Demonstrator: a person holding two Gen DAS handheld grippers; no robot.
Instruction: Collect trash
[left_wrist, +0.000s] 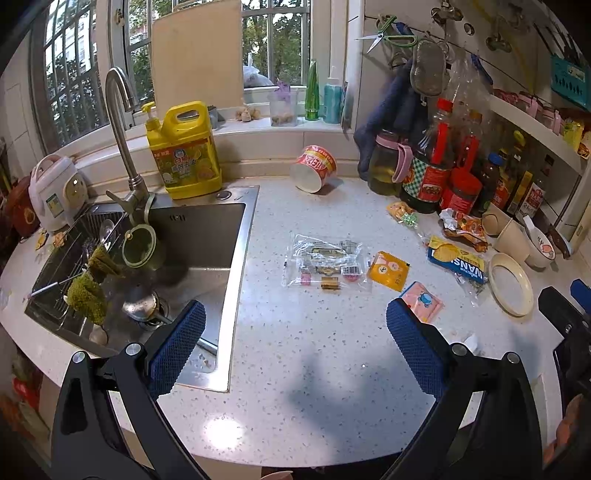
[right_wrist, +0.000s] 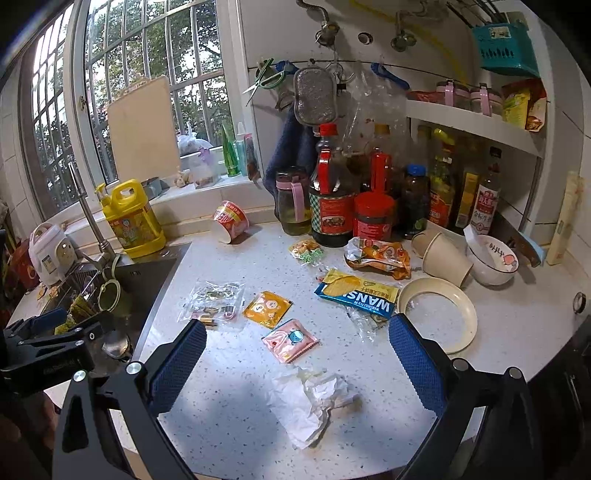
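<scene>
Right wrist view: the right gripper (right_wrist: 297, 354) hangs over the speckled countertop (right_wrist: 229, 413), jaws wide apart and empty, a crumpled white tissue (right_wrist: 310, 400) lying between them. Just beyond lie a pink sachet (right_wrist: 290, 340), an orange sachet (right_wrist: 266, 304) and a blue WANSU wrapper (right_wrist: 356, 295). The left gripper (left_wrist: 295, 332) is likewise spread, holding nothing, beside the sink (left_wrist: 207, 240). Farthest back, a tipped instant-noodle cup (right_wrist: 231, 221) lies on its side.

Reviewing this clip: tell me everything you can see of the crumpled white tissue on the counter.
The crumpled white tissue is a thin, wrinkled wad of paper, partly unfolded, with a faint brownish stain at its right edge. It lies loose on the speckled white countertop, just in front of the open right hand-held gripper and between its fingers in the right wrist view. The pink sachet lies just beyond it, apparently not touching. Nothing grips it. In the left wrist view only a white scrap shows.
</scene>
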